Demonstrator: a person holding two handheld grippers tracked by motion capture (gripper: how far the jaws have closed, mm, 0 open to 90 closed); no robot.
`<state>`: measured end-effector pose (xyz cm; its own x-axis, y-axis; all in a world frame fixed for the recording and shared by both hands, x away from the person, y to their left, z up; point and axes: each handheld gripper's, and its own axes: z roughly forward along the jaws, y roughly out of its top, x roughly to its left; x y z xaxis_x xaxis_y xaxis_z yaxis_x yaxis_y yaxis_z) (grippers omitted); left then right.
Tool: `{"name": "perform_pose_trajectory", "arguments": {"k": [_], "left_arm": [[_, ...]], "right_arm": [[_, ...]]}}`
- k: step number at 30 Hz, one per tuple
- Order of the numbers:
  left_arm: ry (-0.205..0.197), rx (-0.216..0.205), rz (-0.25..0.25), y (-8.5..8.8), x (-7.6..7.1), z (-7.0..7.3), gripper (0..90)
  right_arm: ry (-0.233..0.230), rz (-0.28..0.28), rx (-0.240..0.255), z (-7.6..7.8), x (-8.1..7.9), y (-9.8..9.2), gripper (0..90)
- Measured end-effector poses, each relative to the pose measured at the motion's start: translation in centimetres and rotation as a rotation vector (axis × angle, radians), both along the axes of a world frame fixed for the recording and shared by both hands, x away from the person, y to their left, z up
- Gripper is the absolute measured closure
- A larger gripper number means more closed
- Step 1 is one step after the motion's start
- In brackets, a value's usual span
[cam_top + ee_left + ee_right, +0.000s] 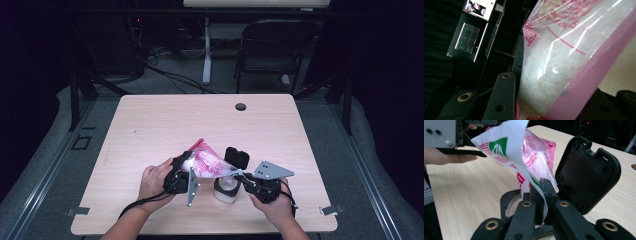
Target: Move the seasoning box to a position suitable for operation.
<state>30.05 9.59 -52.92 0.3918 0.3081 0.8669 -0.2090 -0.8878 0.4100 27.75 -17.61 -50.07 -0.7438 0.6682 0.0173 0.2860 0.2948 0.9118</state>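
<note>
A clear plastic bag [207,162] with pink and red print, holding white grains, hangs tilted between both grippers above the table [200,125]. My left gripper [182,176] is shut on the bag's full end [564,62], with the grains bulging between its jaws. My right gripper [541,187] is shut on the bag's thin lower edge [534,180], right over a small white jar [225,192]. The jar's black hinged lid [586,175] stands open behind the bag. The jar's round mouth [511,205] shows just below the right gripper's jaws.
The table has a round cable hole [240,106] near its far edge. Beyond it stand a black chair [275,45] and a white desk leg [206,50]. Lit monitors [477,7] glow in the dark background.
</note>
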Motion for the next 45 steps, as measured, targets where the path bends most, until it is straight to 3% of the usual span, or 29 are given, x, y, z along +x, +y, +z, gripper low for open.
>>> {"name": "perform_pose_trajectory", "arguments": {"k": [18, 26, 45], "left_arm": [[0.126, -0.072, 0.010, 0.7, 0.2, -0.5, 70.0], [0.246, -0.140, 0.001, 1.4, 0.8, -1.0, 70.1], [0.376, -0.201, -0.007, 1.7, 1.6, -2.0, 70.9]], "right_arm": [[0.001, 0.009, 0.046, 0.5, 0.5, 0.3, 89.3], [0.003, 0.017, 0.055, 0.6, 0.8, 0.6, 88.2], [0.009, 0.029, 0.050, 0.4, 0.9, 1.1, 87.1]]}}
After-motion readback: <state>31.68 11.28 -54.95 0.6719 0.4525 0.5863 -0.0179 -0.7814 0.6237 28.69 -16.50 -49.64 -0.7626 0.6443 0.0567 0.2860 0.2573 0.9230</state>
